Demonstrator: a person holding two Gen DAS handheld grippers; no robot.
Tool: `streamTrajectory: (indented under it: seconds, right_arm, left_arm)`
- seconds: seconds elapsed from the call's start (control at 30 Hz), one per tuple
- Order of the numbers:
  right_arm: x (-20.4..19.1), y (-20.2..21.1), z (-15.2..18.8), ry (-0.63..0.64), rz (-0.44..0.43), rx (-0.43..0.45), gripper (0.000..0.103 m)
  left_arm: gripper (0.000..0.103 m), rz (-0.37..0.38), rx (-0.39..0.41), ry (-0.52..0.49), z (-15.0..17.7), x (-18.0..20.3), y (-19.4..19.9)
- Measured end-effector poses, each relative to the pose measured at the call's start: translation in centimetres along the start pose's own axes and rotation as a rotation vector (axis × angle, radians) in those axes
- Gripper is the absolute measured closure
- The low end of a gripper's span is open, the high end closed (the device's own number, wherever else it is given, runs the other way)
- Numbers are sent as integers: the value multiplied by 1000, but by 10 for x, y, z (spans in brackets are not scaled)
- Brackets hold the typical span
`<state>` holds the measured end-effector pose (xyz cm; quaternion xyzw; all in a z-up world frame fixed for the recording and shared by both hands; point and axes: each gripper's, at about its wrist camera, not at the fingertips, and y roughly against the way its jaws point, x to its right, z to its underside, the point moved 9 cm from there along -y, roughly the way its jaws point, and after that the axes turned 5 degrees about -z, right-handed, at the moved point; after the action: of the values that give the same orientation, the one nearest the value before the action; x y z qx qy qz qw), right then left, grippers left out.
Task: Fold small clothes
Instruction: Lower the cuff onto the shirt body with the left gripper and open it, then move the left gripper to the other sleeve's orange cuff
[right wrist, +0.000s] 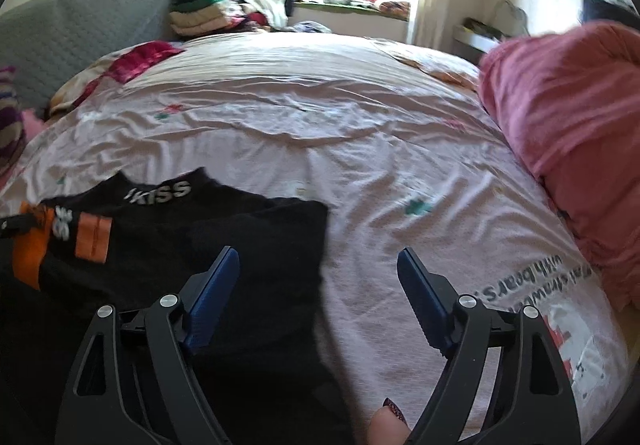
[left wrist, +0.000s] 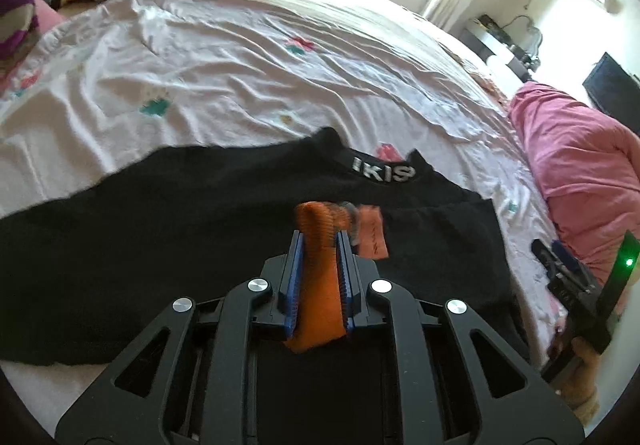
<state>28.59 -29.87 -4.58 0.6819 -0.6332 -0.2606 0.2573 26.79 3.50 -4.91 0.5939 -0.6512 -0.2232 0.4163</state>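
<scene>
A black garment [left wrist: 180, 229] with white "KISS" lettering on its collar lies spread on the pale pink bed sheet [left wrist: 240, 77]. My left gripper [left wrist: 320, 237] is shut on its orange cuff [left wrist: 320, 285], held over the black cloth; an orange tag [left wrist: 372, 231] hangs beside it. In the right wrist view the garment [right wrist: 180, 229] lies at the left, with the orange cuff [right wrist: 28, 249] at the far left. My right gripper [right wrist: 318, 257] is open and empty, its left finger over the garment's right edge, its right finger over the sheet [right wrist: 360, 149].
A pink quilt [right wrist: 568, 125] is bunched at the bed's right side. A grey headboard [right wrist: 72, 33], pillows and piled clothes [right wrist: 208, 13] are at the far end below a window. My right gripper shows at the right edge of the left wrist view [left wrist: 576, 285].
</scene>
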Motion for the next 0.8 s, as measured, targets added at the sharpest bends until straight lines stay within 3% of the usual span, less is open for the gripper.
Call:
streamTrajectory:
  seconds: [0.17,0.27,0.43,0.57,0.7,0.8]
  right_arm:
    - [16,0,3,-49,0,-9,24]
    - [7,0,5,-23,-13,-5,26]
    - [-32,-6,16,94,-62,-43,37]
    - [-53,-19,32,141,-85,-113,37]
    - [-60,-37,52,173,-62,-198,37]
    - [-64,-41,56,190,-44,-199,36]
  left_arm:
    - [93,-14,43,-31,-5,5,9]
    - [84,-17,11,-56,4,14,-3]
    - [81,-21,-58,-135,27,35,-28]
    - [74,-96,-109,-200,44,37,-49]
    - [66,-116,-114,-225,49,37,-55]
    - [60,-110,-113,-236,50,40,-54]
